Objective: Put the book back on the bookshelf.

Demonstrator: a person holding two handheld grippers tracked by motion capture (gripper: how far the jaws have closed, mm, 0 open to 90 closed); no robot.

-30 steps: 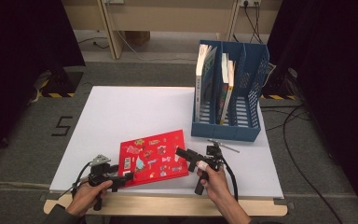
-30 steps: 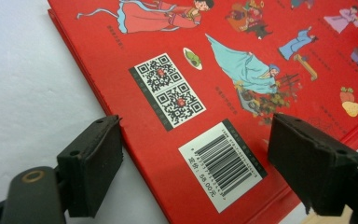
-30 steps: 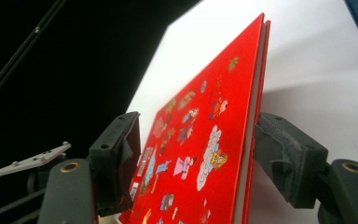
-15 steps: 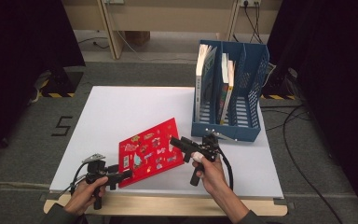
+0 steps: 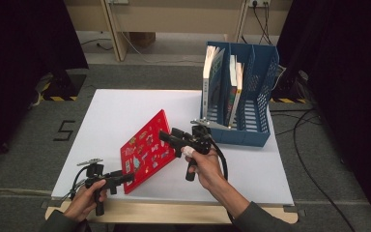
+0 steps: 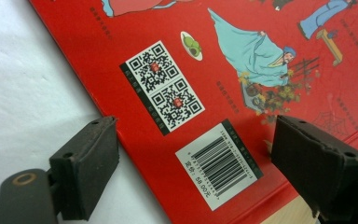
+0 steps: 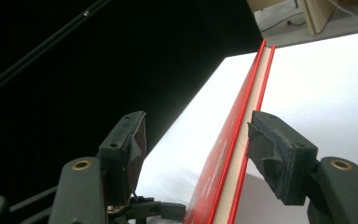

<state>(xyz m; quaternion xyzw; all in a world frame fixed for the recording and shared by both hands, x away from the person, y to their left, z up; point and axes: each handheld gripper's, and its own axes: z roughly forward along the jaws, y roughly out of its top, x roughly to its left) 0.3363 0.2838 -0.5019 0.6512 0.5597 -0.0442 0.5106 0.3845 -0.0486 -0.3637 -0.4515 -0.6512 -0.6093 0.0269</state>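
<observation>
A red picture book point(image 5: 145, 150) stands tilted on the white table point(image 5: 121, 108), its right edge raised and its near-left corner down. My right gripper point(image 5: 165, 137) is at the raised edge. In the right gripper view the book's edge point(image 7: 242, 130) runs between the jaws and leans on one pad point(image 7: 272, 147); the other pad stands clear of the cover. Those jaws have just been closing a little. My left gripper point(image 5: 128, 178) is at the low corner. Its jaws point(image 6: 196, 135) have just been opening and stand wide around the barcode corner of the book point(image 6: 261, 60) without pressing on it.
A blue file rack point(image 5: 251, 123) stands at the table's back right, with several upright books in its left slots. Its front lip is just right of the right gripper. The table's near edge point(image 5: 174, 210) runs close under both hands.
The right gripper has risen and carried the book's right edge up, so the book went from lying flat to steeply tilted. The left gripper stayed at the near-left corner.
</observation>
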